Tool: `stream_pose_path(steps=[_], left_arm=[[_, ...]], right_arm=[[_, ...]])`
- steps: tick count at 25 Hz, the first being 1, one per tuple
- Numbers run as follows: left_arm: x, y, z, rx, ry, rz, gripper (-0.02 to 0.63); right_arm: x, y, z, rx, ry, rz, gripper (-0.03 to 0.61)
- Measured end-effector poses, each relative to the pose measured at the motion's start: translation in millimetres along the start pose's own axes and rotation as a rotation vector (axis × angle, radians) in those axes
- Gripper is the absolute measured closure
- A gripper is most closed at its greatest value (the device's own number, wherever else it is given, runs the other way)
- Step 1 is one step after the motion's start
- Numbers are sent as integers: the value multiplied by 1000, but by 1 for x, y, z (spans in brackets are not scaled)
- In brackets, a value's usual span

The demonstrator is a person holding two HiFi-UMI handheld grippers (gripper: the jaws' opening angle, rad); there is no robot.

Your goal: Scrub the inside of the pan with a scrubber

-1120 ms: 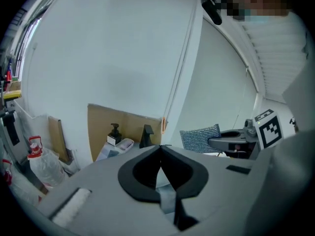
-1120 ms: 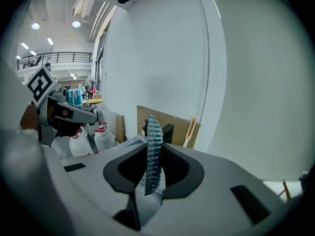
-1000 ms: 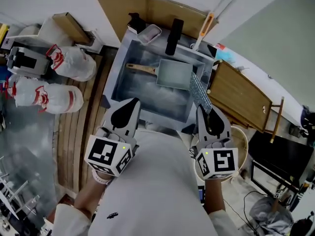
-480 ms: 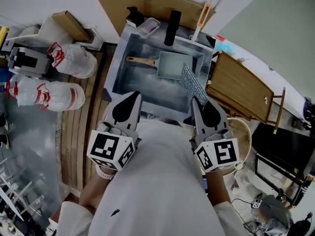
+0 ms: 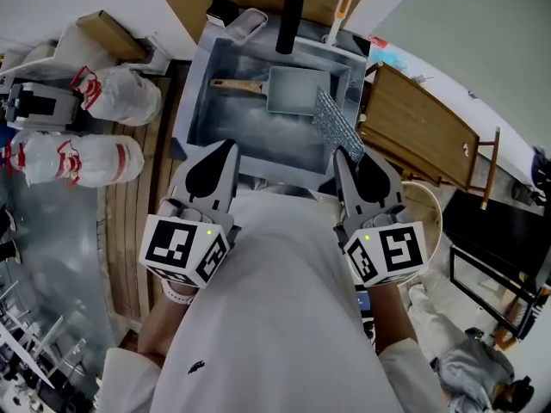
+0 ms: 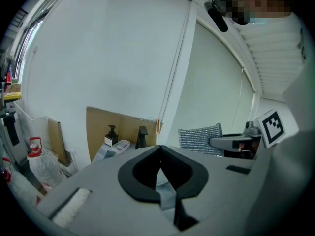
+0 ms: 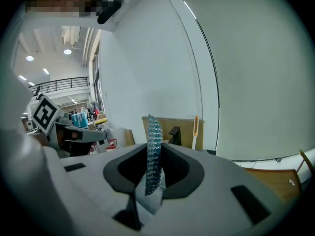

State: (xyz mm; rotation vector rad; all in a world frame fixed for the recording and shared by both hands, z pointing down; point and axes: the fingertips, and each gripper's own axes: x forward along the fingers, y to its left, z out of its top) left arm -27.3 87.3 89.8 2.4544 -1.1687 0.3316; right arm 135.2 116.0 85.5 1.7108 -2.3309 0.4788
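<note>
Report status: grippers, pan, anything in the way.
Left gripper shut, empty. Right gripper shut on scrubber. Pan lies in sink, handle left. Nothing over it.

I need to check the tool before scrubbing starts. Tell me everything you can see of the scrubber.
The scrubber is a thin, flat rectangle of glittery grey-blue mesh. The right gripper has its jaws shut on one end, so it sticks straight out of them, pointing toward the sink, near the pan. Nothing else visibly touches it.

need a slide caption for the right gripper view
Right hand-held gripper shut on a mesh scrubber, which stands upright and edge-on before a pale wall.
</note>
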Motion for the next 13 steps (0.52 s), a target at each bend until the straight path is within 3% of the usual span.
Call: stream_pose_path(steps=[13], left_arm=[[3, -9, -3, -11, 0, 7, 609]], right_arm=[[-2, 9, -7, -33, -17, 43, 515]])
